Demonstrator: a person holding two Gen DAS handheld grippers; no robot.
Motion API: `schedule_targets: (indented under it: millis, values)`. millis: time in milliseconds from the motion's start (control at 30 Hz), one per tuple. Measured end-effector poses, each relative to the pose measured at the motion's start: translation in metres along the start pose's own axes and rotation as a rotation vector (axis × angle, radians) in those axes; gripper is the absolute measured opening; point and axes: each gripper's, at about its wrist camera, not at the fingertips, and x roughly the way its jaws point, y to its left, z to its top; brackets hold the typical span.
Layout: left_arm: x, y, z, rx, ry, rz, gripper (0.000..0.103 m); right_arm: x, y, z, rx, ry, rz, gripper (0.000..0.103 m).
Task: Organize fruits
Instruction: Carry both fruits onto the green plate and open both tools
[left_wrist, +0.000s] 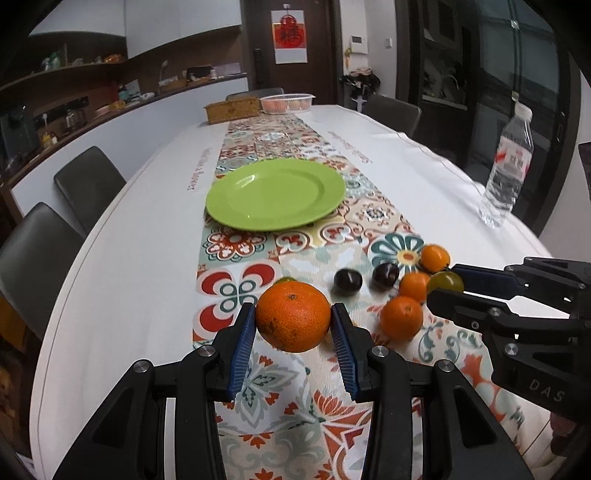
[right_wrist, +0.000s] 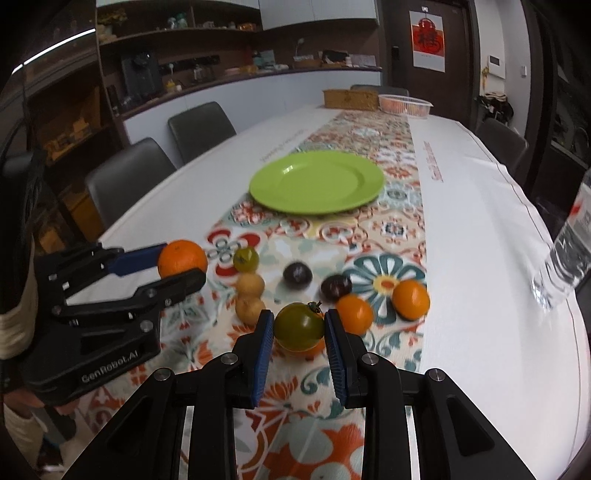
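My left gripper (left_wrist: 293, 318) is shut on a large orange (left_wrist: 293, 314), held just above the patterned runner. My right gripper (right_wrist: 299, 328) is shut on a green tomato (right_wrist: 298, 325), also lifted. Each gripper appears in the other's view: the left gripper (right_wrist: 184, 264) with its orange (right_wrist: 182, 256), the right gripper (left_wrist: 445, 282) with its tomato (left_wrist: 446, 281). A green plate (left_wrist: 275, 194) (right_wrist: 317, 182) lies bare farther along the runner. On the cloth rest two dark plums (right_wrist: 297, 274), small oranges (right_wrist: 410, 299), two tan fruits (right_wrist: 250, 295) and another green tomato (right_wrist: 245, 258).
A water bottle (left_wrist: 508, 166) stands near the table's right edge. At the far end sit a woven box (left_wrist: 232, 109) and a plastic tub (left_wrist: 288, 102). Chairs (left_wrist: 88, 181) line the left side. White cloth flanks the runner on both sides.
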Motion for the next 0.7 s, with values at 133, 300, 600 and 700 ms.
schedule_targets:
  millis: [133,300,600,700]
  values:
    - [-0.002,0.001,0.015,-0.021,-0.023,0.002,0.041,-0.002,-0.007,0.017,0.004,-0.027,0.029,0.029]
    - [0.004,0.003,0.030,-0.041,-0.029,-0.002,0.041,0.000,-0.014,0.037,-0.007,-0.054,0.043,0.029]
    - [0.030,0.017,0.057,-0.068,-0.011,0.002,0.041,0.026,-0.023,0.076,-0.030,-0.055,0.067,0.029]
    - [0.044,0.024,0.067,-0.068,0.001,0.004,0.041,0.042,-0.027,0.091,-0.034,-0.039,0.087,0.029]
